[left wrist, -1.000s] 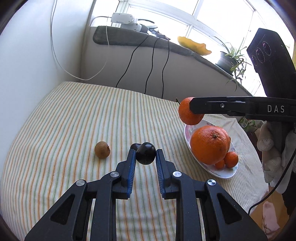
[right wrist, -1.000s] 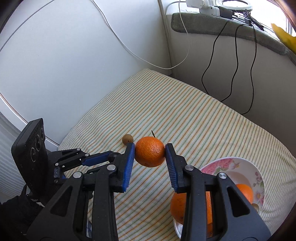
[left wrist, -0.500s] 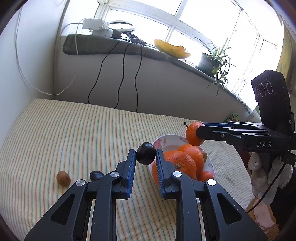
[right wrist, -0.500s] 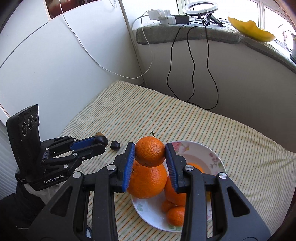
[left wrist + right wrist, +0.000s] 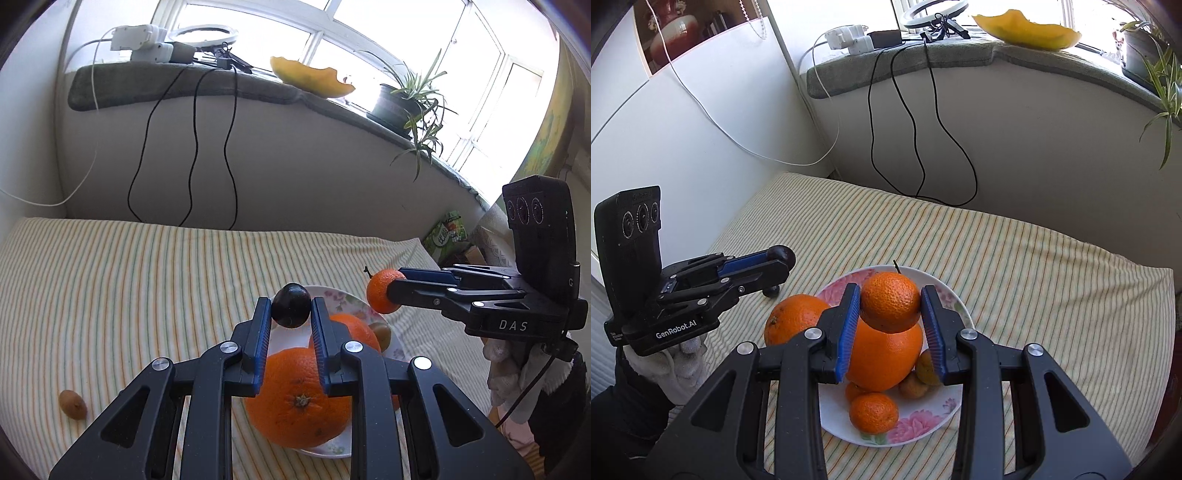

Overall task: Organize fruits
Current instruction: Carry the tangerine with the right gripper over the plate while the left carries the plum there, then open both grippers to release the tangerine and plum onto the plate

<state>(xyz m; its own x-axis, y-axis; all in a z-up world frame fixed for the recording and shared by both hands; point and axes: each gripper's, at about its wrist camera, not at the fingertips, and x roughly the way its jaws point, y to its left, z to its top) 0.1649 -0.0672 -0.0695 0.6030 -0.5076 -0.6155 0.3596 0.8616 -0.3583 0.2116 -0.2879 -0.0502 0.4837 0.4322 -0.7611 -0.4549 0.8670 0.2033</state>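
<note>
My left gripper (image 5: 290, 314) is shut on a dark plum (image 5: 291, 305) and hangs over the near edge of the flowered plate (image 5: 334, 295). On the plate lie a big orange (image 5: 299, 398), a second orange (image 5: 356, 328) and a kiwi (image 5: 382, 332). My right gripper (image 5: 890, 314) is shut on a tangerine (image 5: 891, 306) above the plate (image 5: 923, 424), over a large orange (image 5: 882, 358). Another orange (image 5: 794, 321) and a small tangerine (image 5: 873, 411) show there too. A kiwi (image 5: 73, 404) and a second dark plum (image 5: 772, 291) lie on the striped cloth.
The striped cloth (image 5: 147, 277) ends at a white wall on the left and a low wall at the back. Black cables (image 5: 192, 147) hang from the sill, which bears a power strip (image 5: 142, 42), a yellow rind (image 5: 314, 77) and a potted plant (image 5: 399, 103). A green packet (image 5: 447, 236) stands at the right.
Both grippers have swung from the left part of the cloth over to the plate, each carrying its fruit. The kiwi and the loose plum stayed behind on the cloth.
</note>
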